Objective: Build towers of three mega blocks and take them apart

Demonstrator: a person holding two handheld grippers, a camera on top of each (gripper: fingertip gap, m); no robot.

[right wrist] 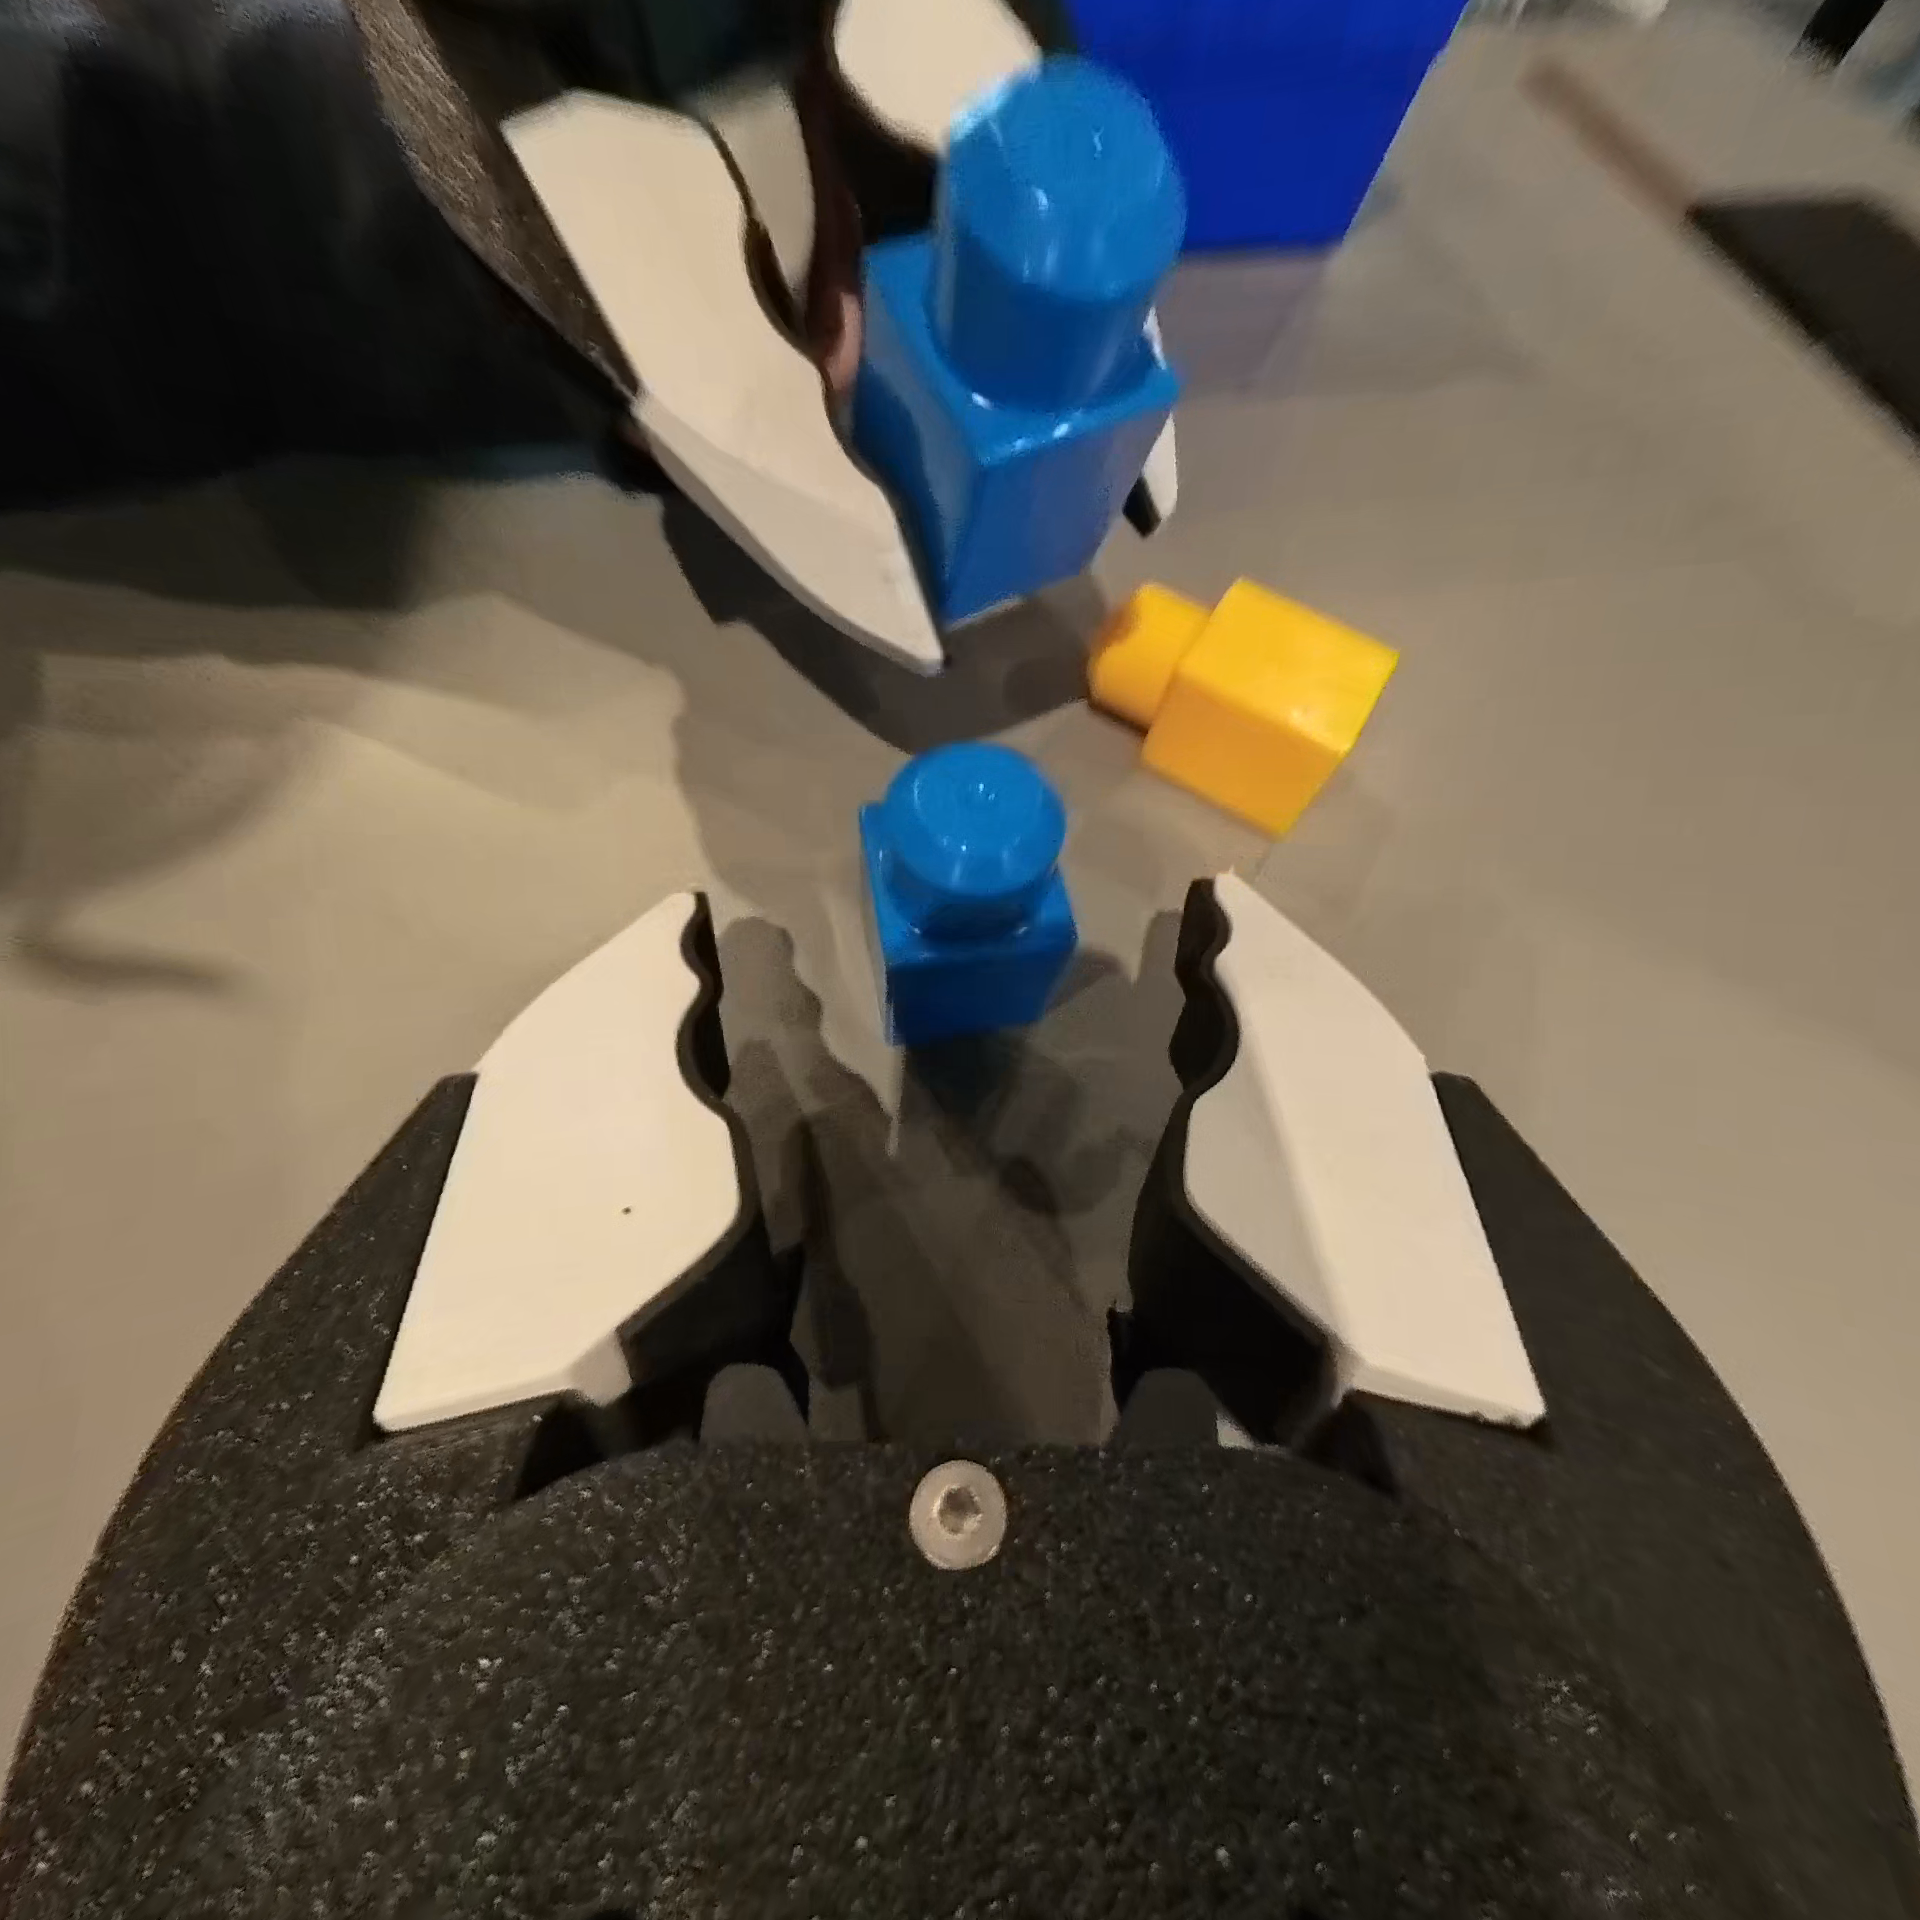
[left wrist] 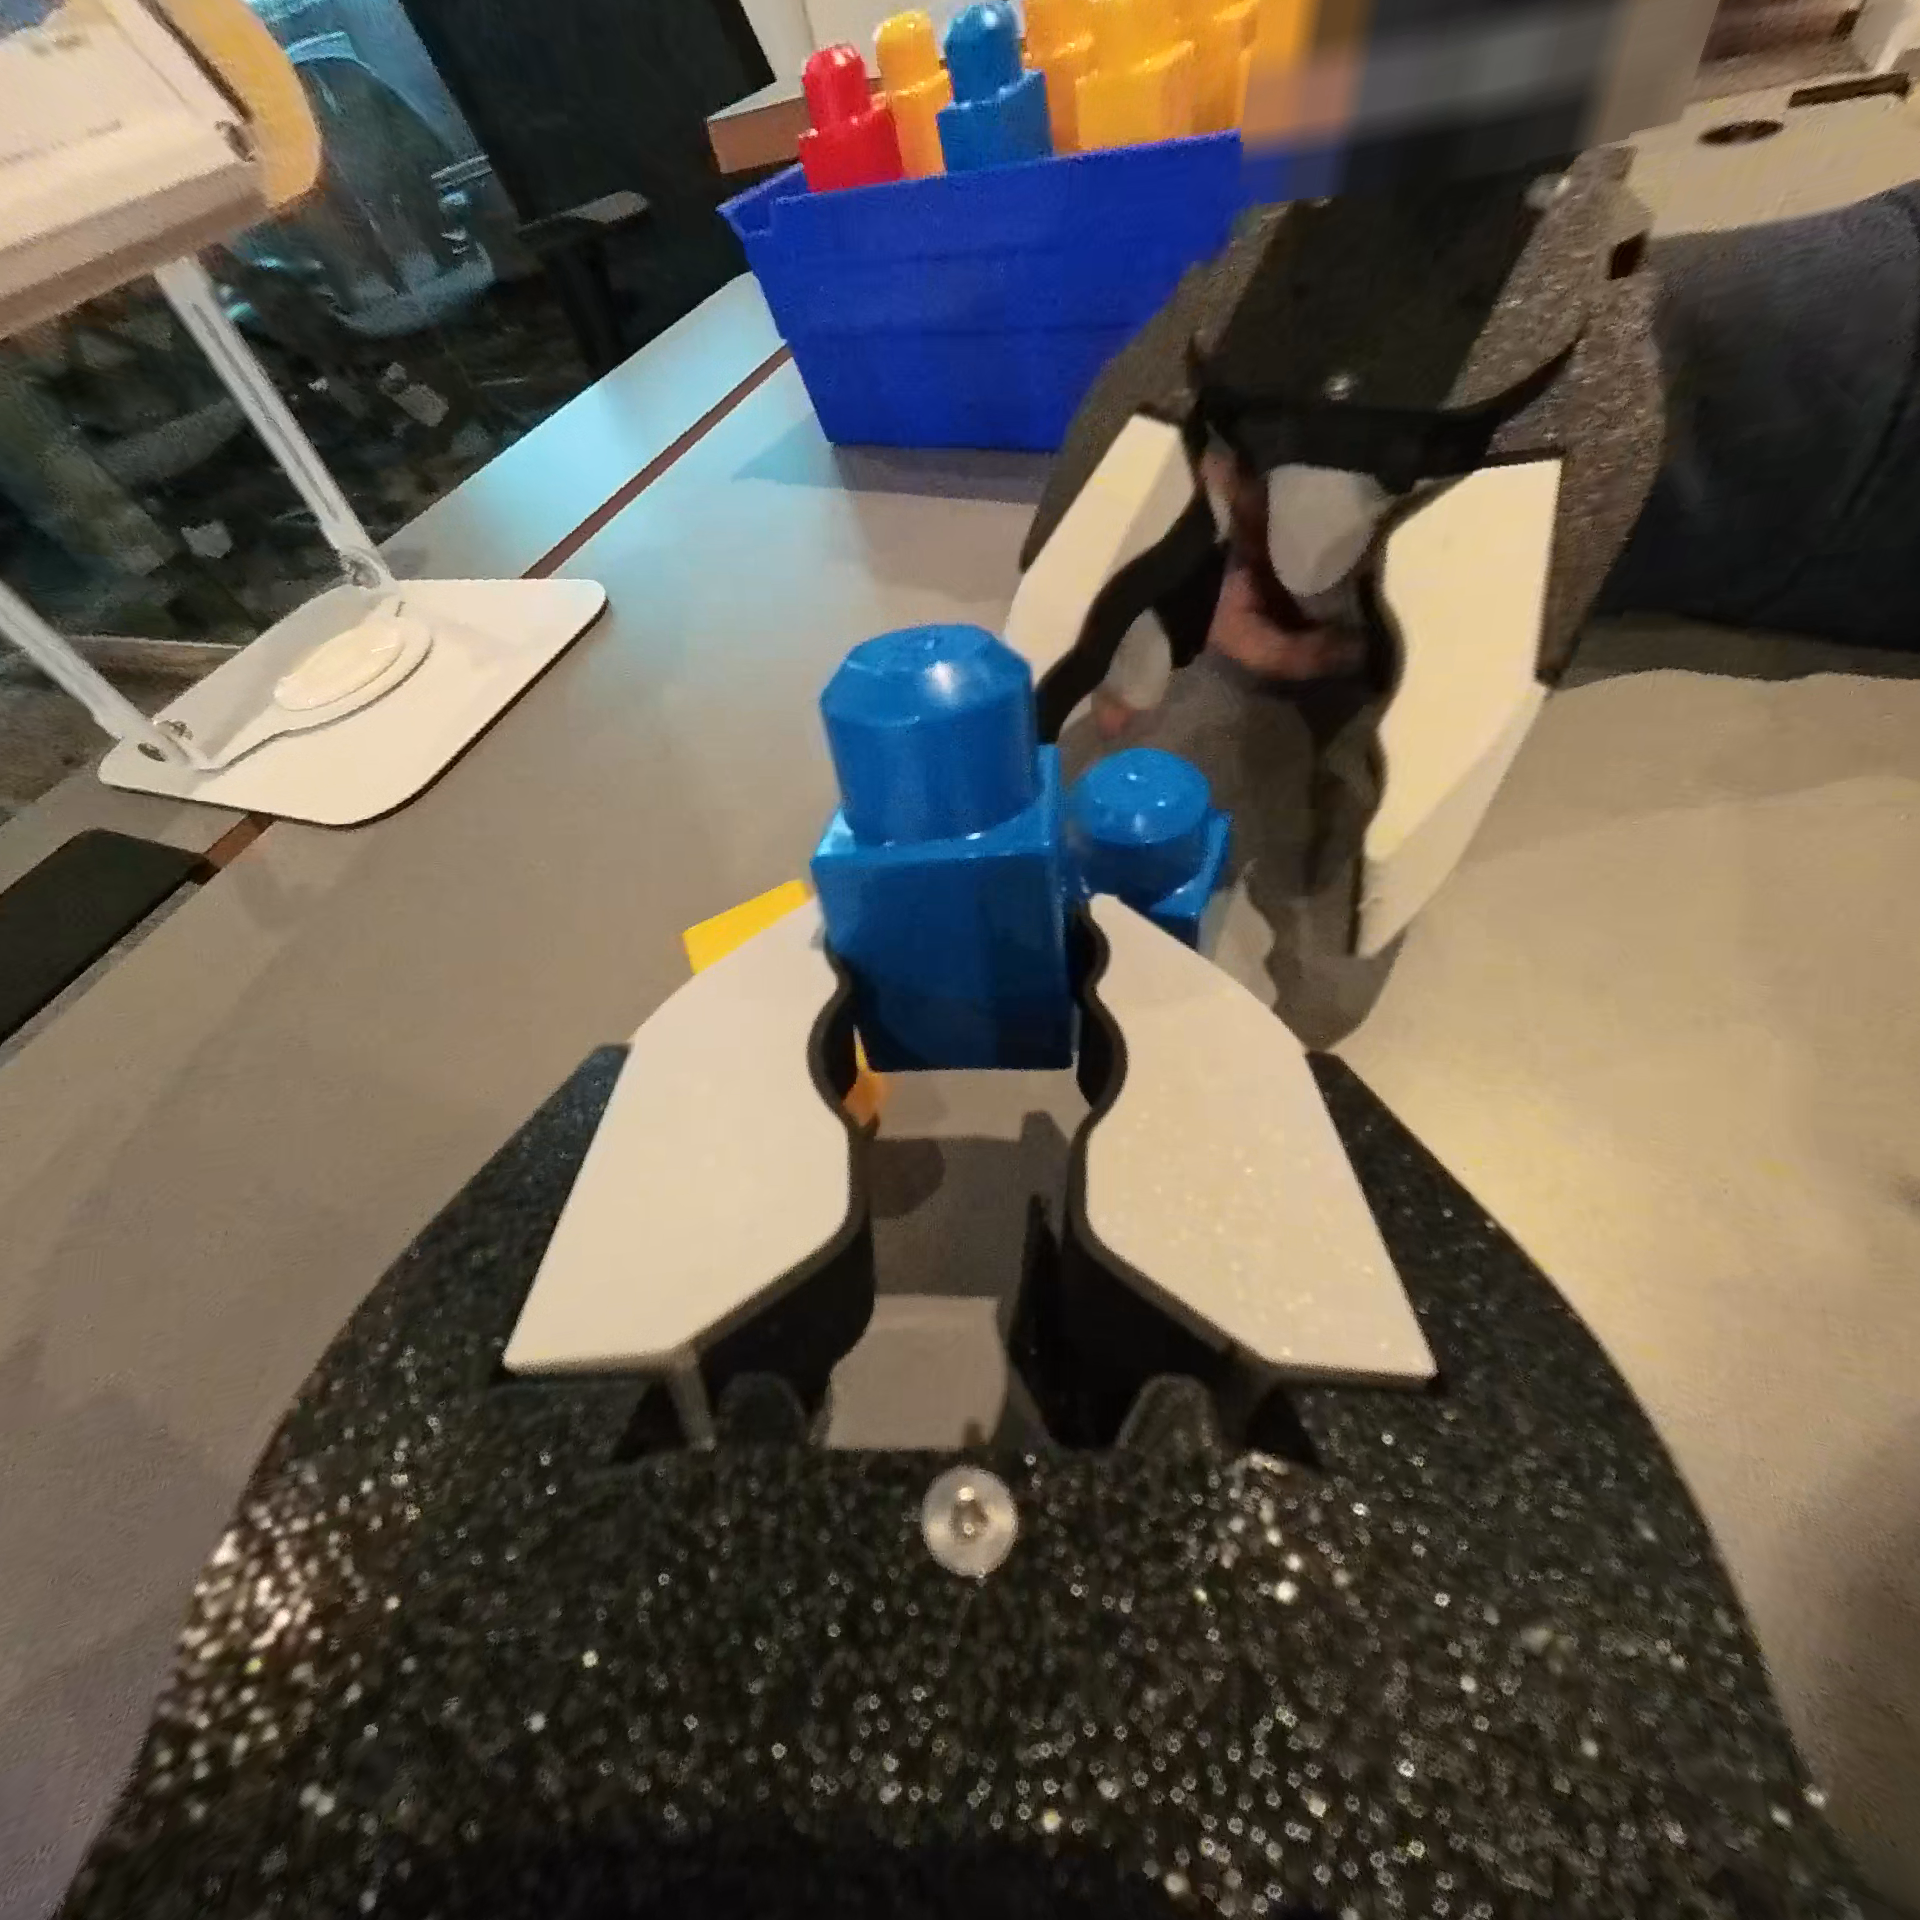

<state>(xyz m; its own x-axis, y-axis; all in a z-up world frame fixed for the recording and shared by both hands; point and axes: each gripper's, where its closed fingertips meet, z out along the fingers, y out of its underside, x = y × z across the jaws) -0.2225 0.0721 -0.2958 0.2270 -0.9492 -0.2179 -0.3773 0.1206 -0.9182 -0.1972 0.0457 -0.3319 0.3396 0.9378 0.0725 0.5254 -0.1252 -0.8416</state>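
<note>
My left gripper [left wrist: 961, 935] is shut on a blue mega block [left wrist: 945, 914] and holds it upright, slightly tilted, a little above the grey table. It also shows in the right wrist view [right wrist: 1008, 416]. A second blue block [right wrist: 977, 914] stands on the table just ahead of my open right gripper [right wrist: 956, 904], between its fingertips but touching neither. This block shows behind the held one in the left wrist view [left wrist: 1153, 842]. A yellow block [right wrist: 1257, 707] lies on its side beyond it. The right gripper's white fingers [left wrist: 1455, 665] face my left gripper.
A blue bin [left wrist: 987, 312] with red, yellow and blue blocks stands at the back of the table. A white stand base [left wrist: 364, 696] sits at the left near the table edge. A dark sleeve [left wrist: 1766, 416] is at the right. About 6 cm separates my left fingertips from my right.
</note>
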